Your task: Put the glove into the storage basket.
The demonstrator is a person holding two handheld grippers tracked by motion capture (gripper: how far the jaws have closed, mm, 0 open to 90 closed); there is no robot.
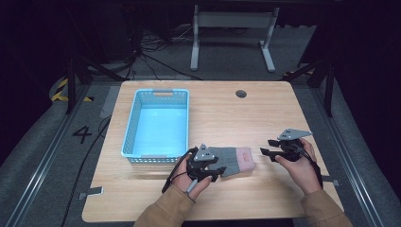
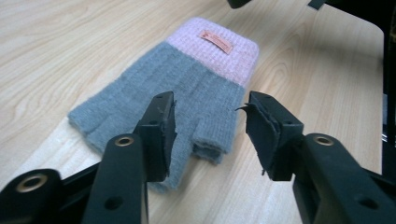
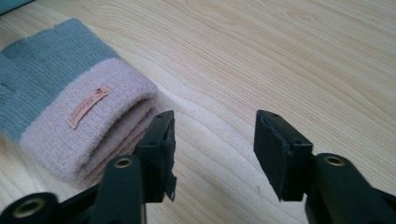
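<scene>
The grey-and-pink glove (image 1: 234, 161) lay flat on the desk (image 1: 222, 111), just right of the blue basket (image 1: 158, 124), long axis left to right, pink cuff toward the right gripper (image 1: 267, 152). The left gripper (image 1: 213, 173) stood wide open over the glove's finger end, gripping nothing. The right gripper was likewise wide open and empty, just beside the cuff.

A light wooden table (image 1: 265, 109) stood on grey carpeted floor (image 1: 28, 142) in a dark room. A white metal frame (image 1: 231, 28) stood at the far side, with black cables (image 1: 146, 52) trailing at far left beside yellow-black tape (image 1: 60, 90).
</scene>
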